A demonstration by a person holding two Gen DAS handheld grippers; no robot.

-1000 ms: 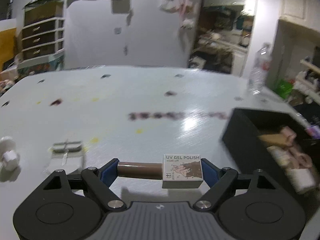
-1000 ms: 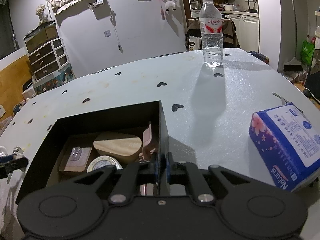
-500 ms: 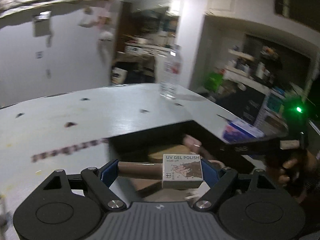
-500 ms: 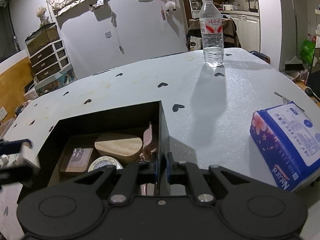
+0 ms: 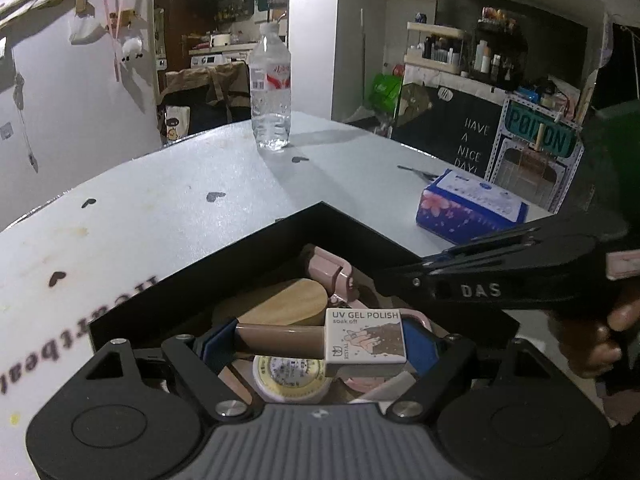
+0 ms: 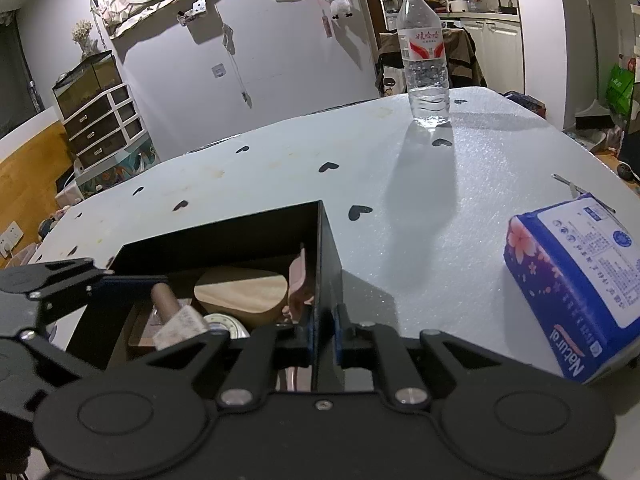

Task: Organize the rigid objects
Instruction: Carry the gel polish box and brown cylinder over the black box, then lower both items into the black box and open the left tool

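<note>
My left gripper (image 5: 320, 340) is shut endwise on a gel polish bottle (image 5: 280, 334) with a brown body and a white square cap. It holds the bottle level above the open black box (image 5: 256, 256). In the right wrist view that bottle (image 6: 166, 300) hangs over the box's left half. My right gripper (image 6: 323, 332) is shut on the box's right wall (image 6: 326, 248), one pad on each side. Inside the box lie a wooden piece (image 6: 240, 292), a pink item (image 5: 328, 272) and a round yellow-lidded tin (image 5: 292, 376).
A clear water bottle (image 6: 426, 64) stands at the far side of the pale table (image 6: 400, 168). A blue tissue pack (image 6: 576, 288) lies right of the box. A person's hand (image 5: 608, 340) holds the right gripper's handle. Shelves and drawers crowd the room beyond.
My left gripper has swung right with the polish bottle, from over the bare table to over the box, and has come into the right wrist view. The right gripper has stayed on the wall.
</note>
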